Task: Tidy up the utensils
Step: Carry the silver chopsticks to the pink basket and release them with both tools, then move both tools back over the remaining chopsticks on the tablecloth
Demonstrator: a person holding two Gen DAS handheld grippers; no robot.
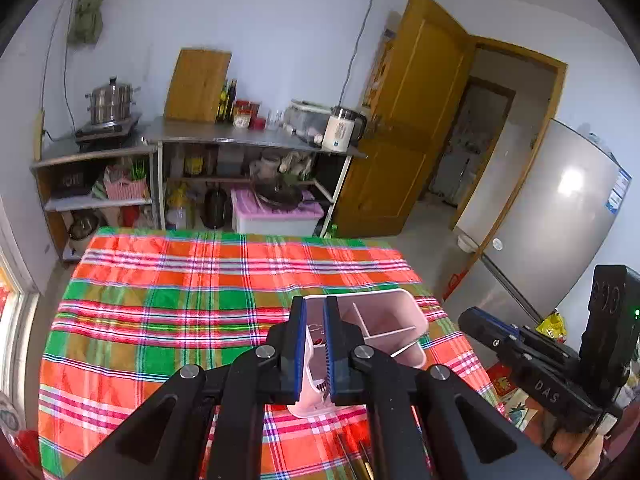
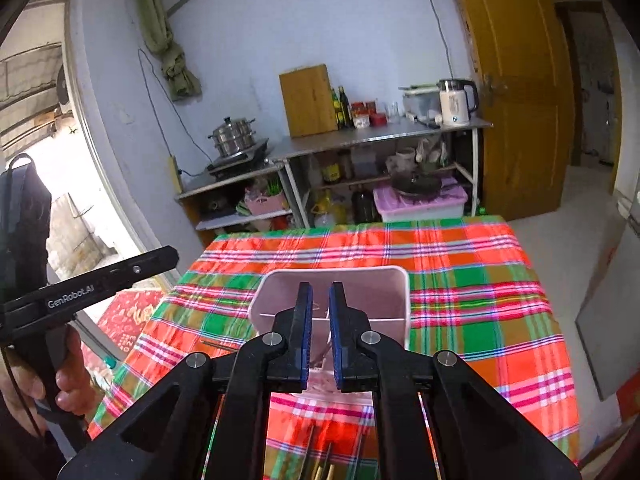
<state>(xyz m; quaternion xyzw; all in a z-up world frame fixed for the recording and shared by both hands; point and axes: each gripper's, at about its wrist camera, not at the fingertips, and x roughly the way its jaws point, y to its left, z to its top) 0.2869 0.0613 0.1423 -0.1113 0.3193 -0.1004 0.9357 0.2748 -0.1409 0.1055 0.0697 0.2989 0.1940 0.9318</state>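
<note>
A pale pink utensil holder with dividers stands on the plaid tablecloth, just ahead of both grippers. My left gripper hangs above the holder's near left corner, its blue pads almost together with nothing between them. Over the holder's near rim my right gripper shows a narrow slit between its pads, which hold nothing. Several thin utensils lie on the cloth under the right gripper, mostly hidden by it; some utensils also show under the left one. A single thin stick lies left of the holder.
A person's hand holds the left gripper's handle. Beyond the table stand metal shelves with pots, bottles and a kettle. To the right are a wooden door and a grey fridge. The table's right edge is near the holder.
</note>
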